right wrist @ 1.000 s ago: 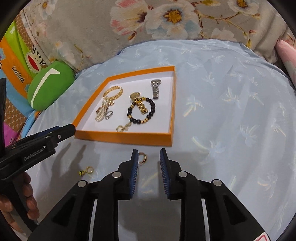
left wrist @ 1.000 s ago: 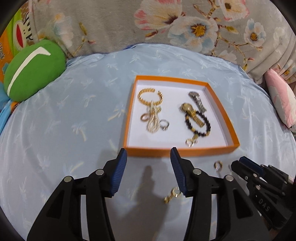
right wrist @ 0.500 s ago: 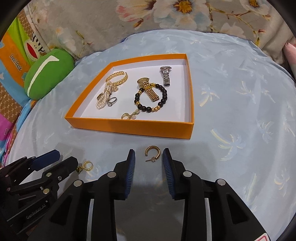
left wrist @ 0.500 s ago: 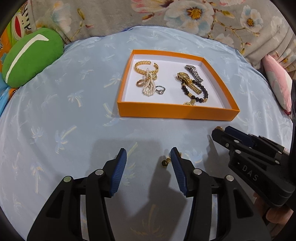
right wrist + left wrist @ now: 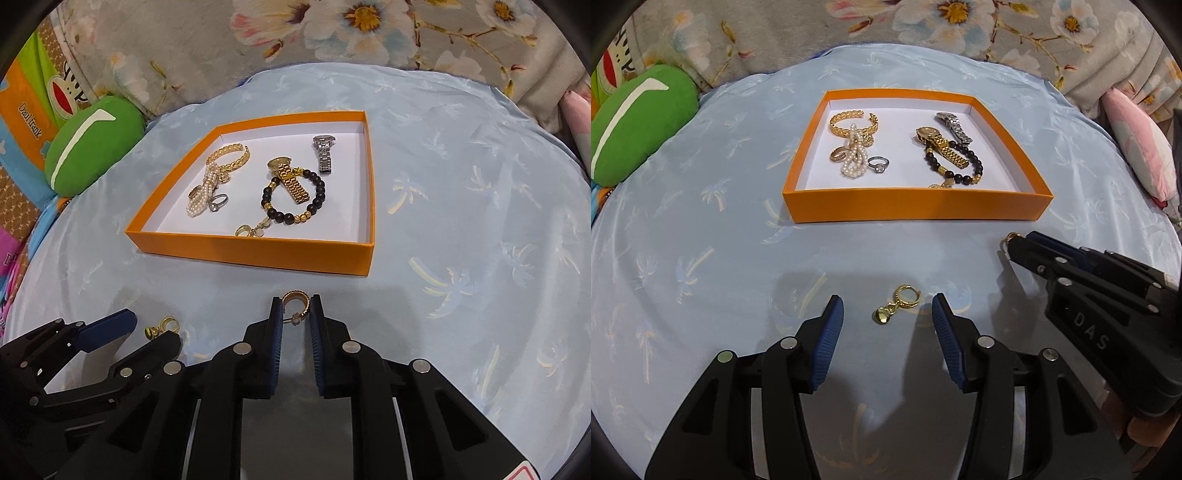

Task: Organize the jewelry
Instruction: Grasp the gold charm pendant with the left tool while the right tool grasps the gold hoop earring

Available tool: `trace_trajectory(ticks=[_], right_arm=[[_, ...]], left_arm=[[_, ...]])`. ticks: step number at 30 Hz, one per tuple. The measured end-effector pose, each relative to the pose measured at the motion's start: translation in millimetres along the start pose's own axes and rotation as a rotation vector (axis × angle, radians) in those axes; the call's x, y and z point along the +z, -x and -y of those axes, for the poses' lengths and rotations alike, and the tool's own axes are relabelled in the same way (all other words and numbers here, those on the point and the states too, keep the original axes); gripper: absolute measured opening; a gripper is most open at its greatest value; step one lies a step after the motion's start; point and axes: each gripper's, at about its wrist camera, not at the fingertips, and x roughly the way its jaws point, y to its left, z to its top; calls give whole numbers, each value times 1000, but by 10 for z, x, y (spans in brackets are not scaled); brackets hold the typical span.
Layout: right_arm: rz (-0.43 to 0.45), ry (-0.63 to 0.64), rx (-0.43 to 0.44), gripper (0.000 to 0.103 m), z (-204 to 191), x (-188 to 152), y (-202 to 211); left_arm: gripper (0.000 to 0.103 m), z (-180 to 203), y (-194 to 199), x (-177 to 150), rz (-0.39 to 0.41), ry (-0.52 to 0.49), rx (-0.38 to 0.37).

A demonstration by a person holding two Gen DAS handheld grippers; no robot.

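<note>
**Two earrings, two claws, one slippery cloth**

Since a second ago we have brought the left claw [image 5: 887, 319] down and forward until the dangling gold earring [image 5: 897, 304] lies between its blue pads, and the right claw [image 5: 296, 314] has just been closing, with the gold hoop earring [image 5: 295, 300] between its pads. That right claw now looks clamped on the hoop, which pokes out past the tips. The left claw stands apart, touching nothing that we can see; its earring lies flat on the pale blue cloth [image 5: 701, 280].

Both pieces belong in the orange box [image 5: 916, 206], just beyond, where the bracelets, watches and rings already lie.

Our worries, as we judge them:

- The hoop is pinched only near the pad tips. A curved, hard, thin thing can pivot or squirt out when we lift.
- The dangling earring lies very low on soft fabric. Closing on it may bunch the cloth or nudge the earring aside, not grip it.
- The claws sit near each other; lifting both towards the box could make them collide.
</note>
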Motion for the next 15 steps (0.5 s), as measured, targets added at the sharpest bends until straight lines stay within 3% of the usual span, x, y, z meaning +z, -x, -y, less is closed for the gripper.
trace_trajectory(ticks=[2,7,15], right_arm=[[8,-2,2,13,8,11,39],[20,-12,12,13,37,22,114],[37,-12,20,13,51,61,210]], left_arm=[[46,3,-7,5,2,1,-2],[9,-4,-8,24,-4,6,-28],[3,25,46,54,1,4,-46]])
